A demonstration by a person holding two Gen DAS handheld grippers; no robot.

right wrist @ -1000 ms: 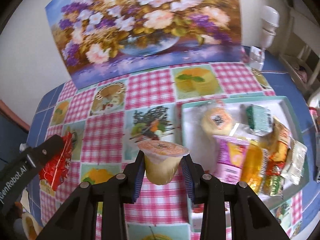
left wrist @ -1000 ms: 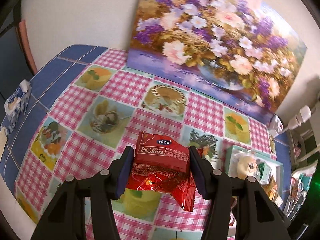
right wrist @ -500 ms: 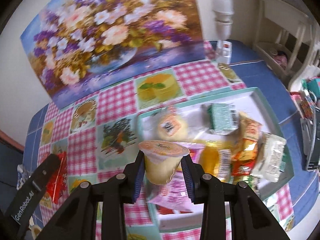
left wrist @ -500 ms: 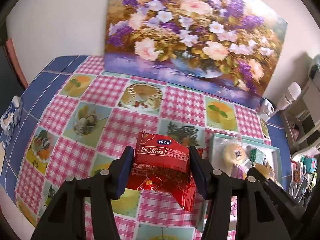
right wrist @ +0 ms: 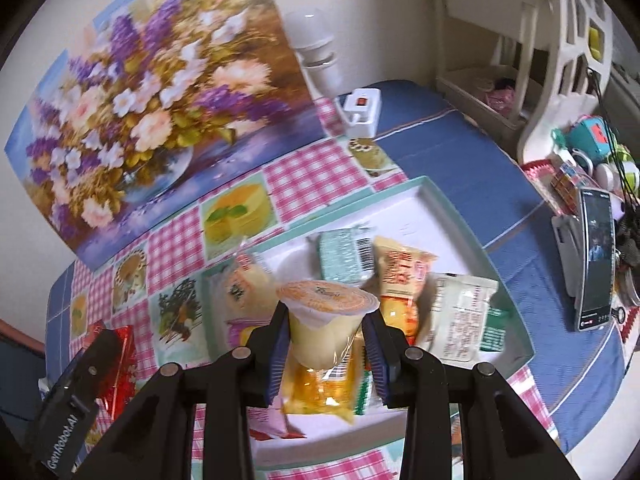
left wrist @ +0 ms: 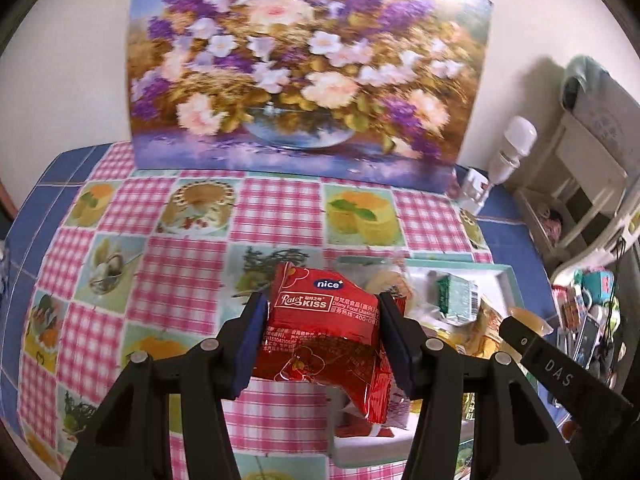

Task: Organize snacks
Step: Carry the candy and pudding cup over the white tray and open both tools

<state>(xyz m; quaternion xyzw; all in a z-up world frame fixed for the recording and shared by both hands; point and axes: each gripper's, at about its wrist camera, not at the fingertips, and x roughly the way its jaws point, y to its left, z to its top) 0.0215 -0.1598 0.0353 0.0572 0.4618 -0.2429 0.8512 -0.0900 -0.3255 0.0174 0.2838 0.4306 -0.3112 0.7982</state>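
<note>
My left gripper is shut on a red snack packet marked "nice" and holds it in the air above the left end of the white tray. My right gripper is shut on a yellow pudding cup with an orange foil lid, hanging over the tray. Inside the tray lie several wrapped snacks, among them a green packet, an orange-and-white packet and a white packet. The left gripper with the red packet shows at the lower left of the right wrist view.
A flower painting leans on the wall behind the checked tablecloth. A white power strip and a white lamp stand at the back right. A phone on a stand, toys and a white shelf crowd the right side.
Both grippers have carried their snacks to the right, from over the tablecloth to over the tray. Both wrists have rolled a little. The grips are unchanged.
</note>
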